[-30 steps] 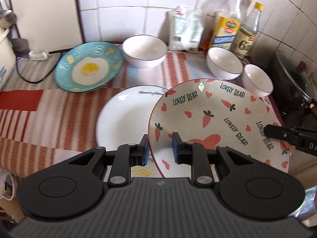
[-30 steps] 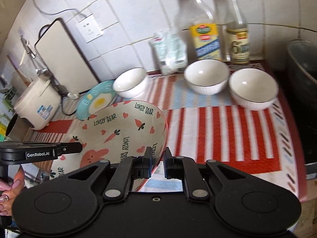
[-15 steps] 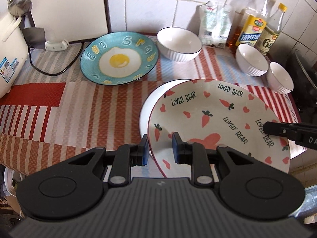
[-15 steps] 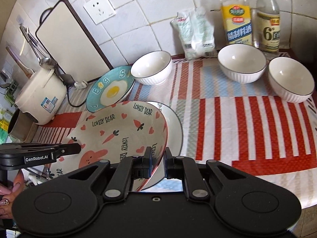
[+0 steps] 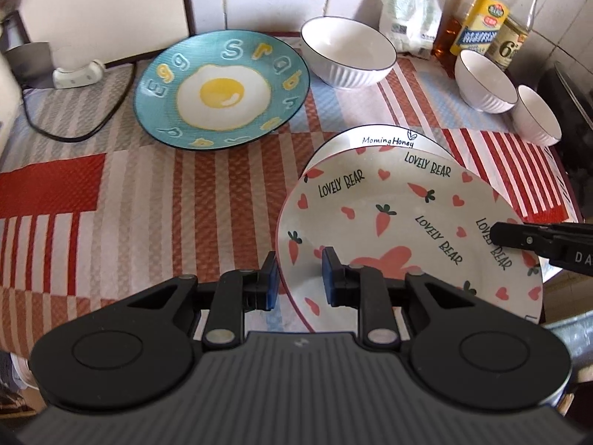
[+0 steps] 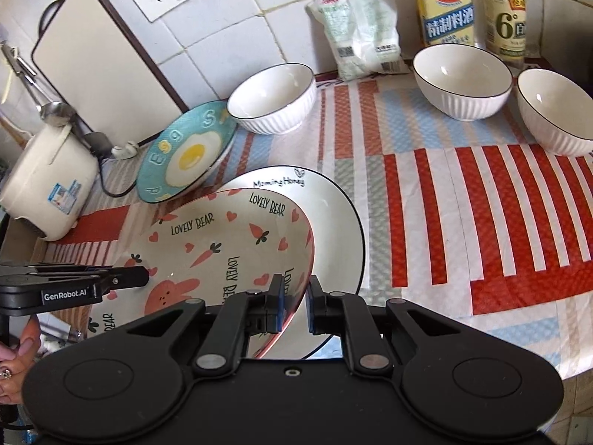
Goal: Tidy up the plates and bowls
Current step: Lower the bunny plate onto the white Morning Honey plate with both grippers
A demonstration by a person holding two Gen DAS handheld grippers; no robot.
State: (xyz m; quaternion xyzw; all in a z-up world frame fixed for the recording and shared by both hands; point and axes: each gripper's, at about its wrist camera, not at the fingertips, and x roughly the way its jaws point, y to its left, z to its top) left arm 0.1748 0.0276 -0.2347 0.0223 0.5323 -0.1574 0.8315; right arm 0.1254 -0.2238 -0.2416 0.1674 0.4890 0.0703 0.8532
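Pink hearts, orange carrots and the words "LOVELY BEAR" cover the carrot plate that both grippers hold. The left gripper pinches the plate's near left edge, with one blue pad on top and one under the rim. The right gripper is clamped on the edge at the other side of the same plate. The plate is tilted and sits over a white plate, which lies flat on the striped cloth. The white plate has a thin dark rim and small writing near its far edge. Whether the two plates touch cannot be told.

Behind them, a blue egg plate rests on the cloth, well apart from the held plate. Its far edge is tipped up on something by the wall. Just beside it stands a white bowl with ribbed sides. Two more white bowls stand close together further to the right.

By the tiled wall there are two bottles and a white bag. A cutting board leans on the wall, and a cream rice cooker sits at the left end of the counter. A person's hand shows at the left edge of the right wrist view.
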